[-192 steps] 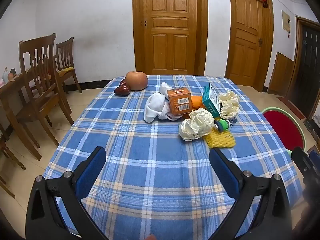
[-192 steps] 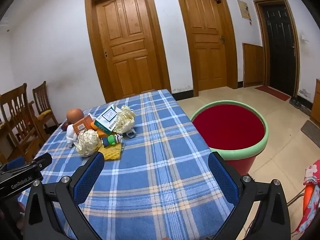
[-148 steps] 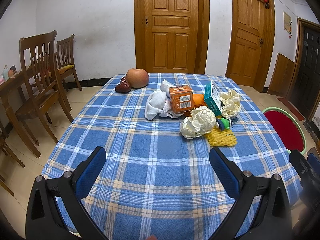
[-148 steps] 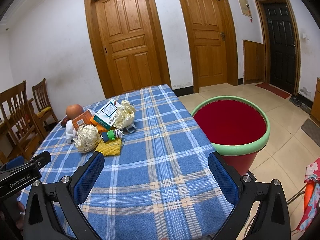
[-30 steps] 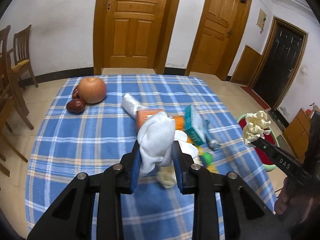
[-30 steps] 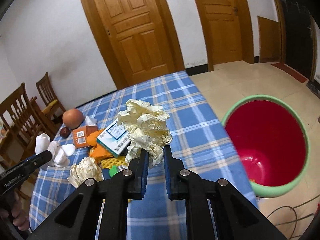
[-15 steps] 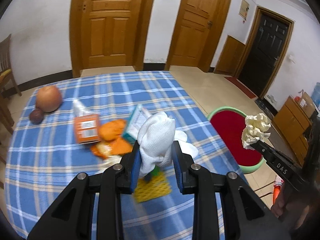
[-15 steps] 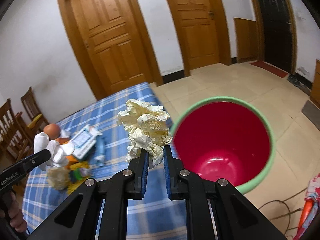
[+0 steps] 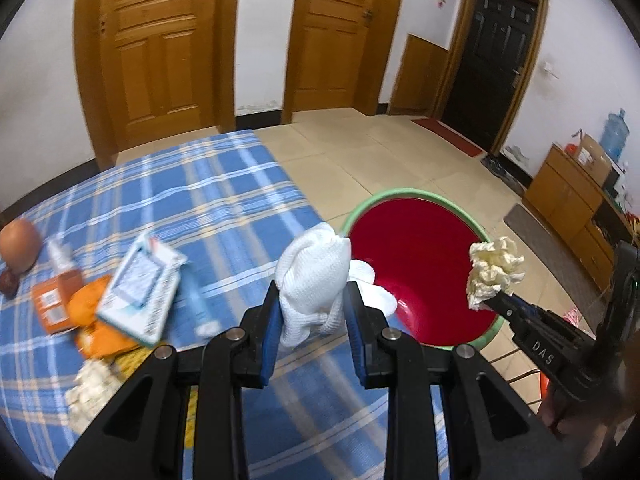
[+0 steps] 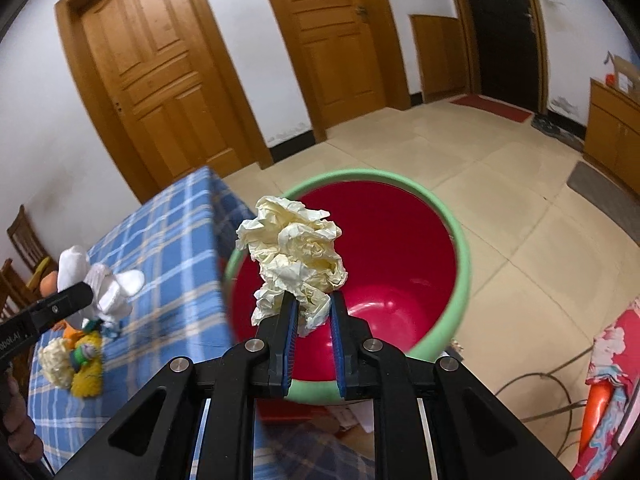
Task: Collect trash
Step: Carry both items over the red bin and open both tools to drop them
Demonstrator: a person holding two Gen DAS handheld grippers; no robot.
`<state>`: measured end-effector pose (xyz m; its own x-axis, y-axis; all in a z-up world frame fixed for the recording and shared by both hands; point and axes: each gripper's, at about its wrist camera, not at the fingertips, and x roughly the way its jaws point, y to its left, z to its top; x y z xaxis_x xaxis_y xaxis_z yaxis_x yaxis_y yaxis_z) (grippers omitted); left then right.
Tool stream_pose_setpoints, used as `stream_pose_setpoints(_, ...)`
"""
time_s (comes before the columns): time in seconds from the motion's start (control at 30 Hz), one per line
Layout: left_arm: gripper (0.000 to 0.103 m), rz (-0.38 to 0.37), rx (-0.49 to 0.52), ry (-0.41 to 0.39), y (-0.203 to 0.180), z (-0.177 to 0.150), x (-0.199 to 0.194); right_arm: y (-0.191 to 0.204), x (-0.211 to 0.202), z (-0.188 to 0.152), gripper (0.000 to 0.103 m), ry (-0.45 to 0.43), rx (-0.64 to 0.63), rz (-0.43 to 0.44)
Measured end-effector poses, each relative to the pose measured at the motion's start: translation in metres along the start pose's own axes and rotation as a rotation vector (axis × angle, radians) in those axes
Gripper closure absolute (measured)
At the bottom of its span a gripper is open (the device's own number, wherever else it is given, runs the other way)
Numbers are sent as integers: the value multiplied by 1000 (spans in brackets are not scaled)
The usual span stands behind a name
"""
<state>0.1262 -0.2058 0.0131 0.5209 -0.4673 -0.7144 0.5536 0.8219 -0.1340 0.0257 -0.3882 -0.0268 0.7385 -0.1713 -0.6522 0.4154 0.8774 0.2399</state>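
Both grippers loaded, at the red bin.

Left gripper (image 9: 312, 312): fingers clamped partway on a white cloth wad (image 9: 314, 270), held over the table (image 9: 192, 200) edge beside the green-rimmed bin (image 9: 416, 276). Right gripper (image 10: 312, 312): fingers nearly closed, pinching crumpled cream paper (image 10: 294, 248) above the bin's mouth. Boxes, peel, and more paper lie on the table.

A home: wooden doors (image 9: 152, 44), tiled floor (image 10: 520, 216), plaid-clothed table (image 9: 192, 200).
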Motion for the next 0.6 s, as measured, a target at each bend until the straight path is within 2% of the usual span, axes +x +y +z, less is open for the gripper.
stream_pose_setpoints(0.4, 73, -59, 78, 56, -43, 8, 45, -37, 8, -3, 79, 14, 72, -34)
stream_pose_setpoints(0.5, 64, -87, 75, 64, -46, 10, 50, -39, 8, -2, 79, 7, 83, -37)
stream_pose_setpoints(0.57, 49, -100, 62, 63, -46, 11, 52, -42, 5, -2, 79, 2, 89, -40)
stream_pose_setpoints(0.6, 46, -100, 57, 60, -46, 11, 52, -43, 5, -2, 79, 1, 91, -40)
